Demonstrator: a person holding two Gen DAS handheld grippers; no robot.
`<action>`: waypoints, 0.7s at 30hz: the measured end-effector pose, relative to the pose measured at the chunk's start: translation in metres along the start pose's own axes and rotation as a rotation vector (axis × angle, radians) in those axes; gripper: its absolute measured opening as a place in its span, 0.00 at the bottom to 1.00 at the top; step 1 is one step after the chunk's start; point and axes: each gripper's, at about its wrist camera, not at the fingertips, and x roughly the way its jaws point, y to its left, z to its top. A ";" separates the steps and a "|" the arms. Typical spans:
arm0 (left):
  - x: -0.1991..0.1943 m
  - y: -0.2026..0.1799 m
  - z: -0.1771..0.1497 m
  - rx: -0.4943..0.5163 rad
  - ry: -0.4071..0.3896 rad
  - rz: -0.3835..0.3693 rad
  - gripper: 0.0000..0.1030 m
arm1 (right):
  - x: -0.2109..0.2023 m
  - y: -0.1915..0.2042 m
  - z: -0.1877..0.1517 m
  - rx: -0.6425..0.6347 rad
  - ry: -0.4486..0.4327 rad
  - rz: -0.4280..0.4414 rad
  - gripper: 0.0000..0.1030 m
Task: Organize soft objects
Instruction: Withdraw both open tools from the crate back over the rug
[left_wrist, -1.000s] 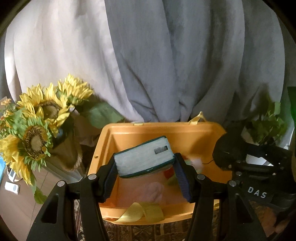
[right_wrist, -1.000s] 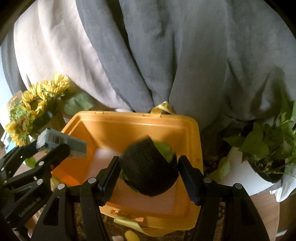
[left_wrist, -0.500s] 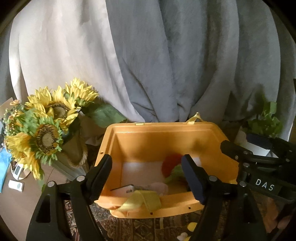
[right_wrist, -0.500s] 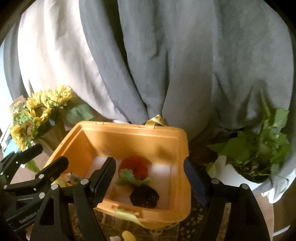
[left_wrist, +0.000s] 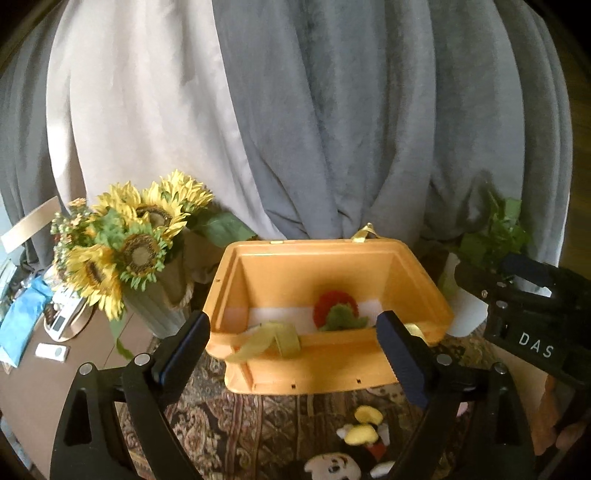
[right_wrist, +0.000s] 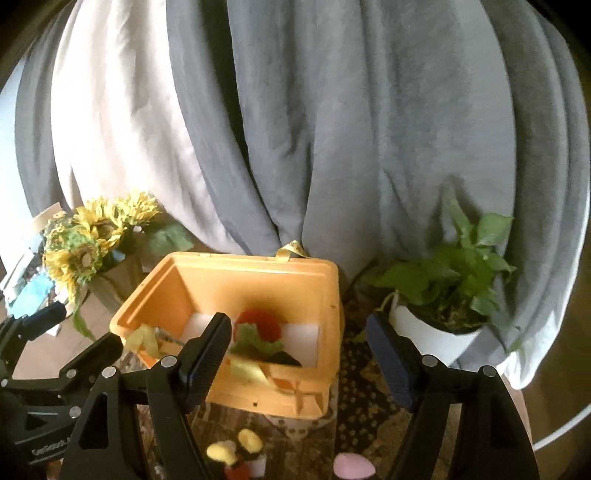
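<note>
An orange box (left_wrist: 369, 258) stands open on a patterned rug; it also shows in the right wrist view (right_wrist: 325, 288). Inside lie a red and green plush (left_wrist: 336, 310) (right_wrist: 258, 328) and a black soft thing (right_wrist: 286, 358). A yellow ribbon (left_wrist: 269, 339) hangs over the front rim. My left gripper (left_wrist: 295, 343) is open and empty, in front of the box. My right gripper (right_wrist: 299, 350) is open and empty, above the box's near right corner. A Mickey plush (left_wrist: 354, 450) lies on the rug in front; its yellow feet show in the right wrist view (right_wrist: 236, 446).
A sunflower vase (left_wrist: 129, 254) stands left of the box. A potted green plant (right_wrist: 450, 295) in a white pot stands to the right. Grey and white curtains (left_wrist: 295, 110) hang behind. A pink soft thing (right_wrist: 352, 465) lies on the rug. Small items (left_wrist: 51, 350) lie on the left table.
Both grippers opened and dropped their loads into the box: the left a white-blue pack, the right a black soft thing. Both then drew back and up from the box.
</note>
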 end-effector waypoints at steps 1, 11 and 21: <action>-0.005 -0.002 -0.003 0.002 -0.002 0.004 0.90 | -0.004 -0.002 -0.002 0.002 -0.003 -0.002 0.74; -0.050 -0.022 -0.032 0.012 -0.023 0.022 0.90 | -0.049 -0.023 -0.034 0.031 -0.020 -0.046 0.74; -0.076 -0.056 -0.063 0.019 -0.011 -0.028 0.90 | -0.080 -0.052 -0.072 0.065 -0.003 -0.085 0.74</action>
